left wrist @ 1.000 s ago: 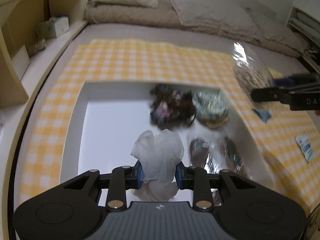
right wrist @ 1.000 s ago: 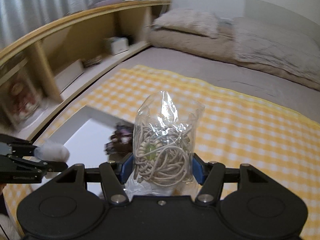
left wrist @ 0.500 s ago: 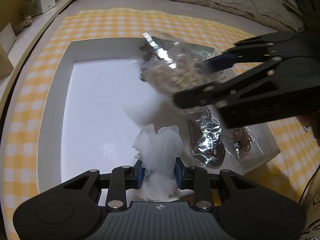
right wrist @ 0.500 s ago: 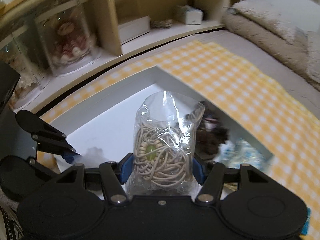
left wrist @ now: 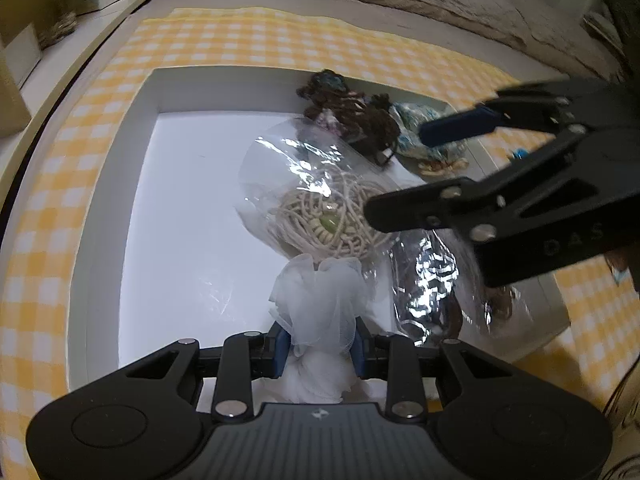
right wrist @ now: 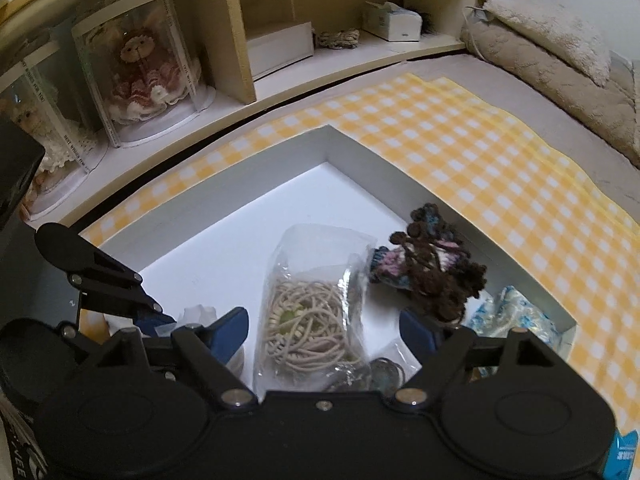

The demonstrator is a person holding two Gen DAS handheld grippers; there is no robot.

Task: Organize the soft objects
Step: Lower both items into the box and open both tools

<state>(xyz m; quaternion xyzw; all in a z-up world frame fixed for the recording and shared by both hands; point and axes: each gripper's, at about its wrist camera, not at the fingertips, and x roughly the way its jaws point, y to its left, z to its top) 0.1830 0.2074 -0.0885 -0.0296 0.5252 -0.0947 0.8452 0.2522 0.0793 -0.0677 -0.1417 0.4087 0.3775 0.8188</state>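
Right gripper (right wrist: 322,330): jaws opening — bag of cord (right wrist: 310,320), clamped half a second earlier, lay free in tray (right wrist: 360,148), frame centre.
Left gripper (left wrist: 320,346): clenched on white mesh pouf (left wrist: 320,300), lower centre — placement pending.

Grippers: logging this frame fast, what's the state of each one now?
Left gripper: shut on the white mesh pouf.
Right gripper: jaws opening, pads clear of the bag of cord lying between them in the white box.
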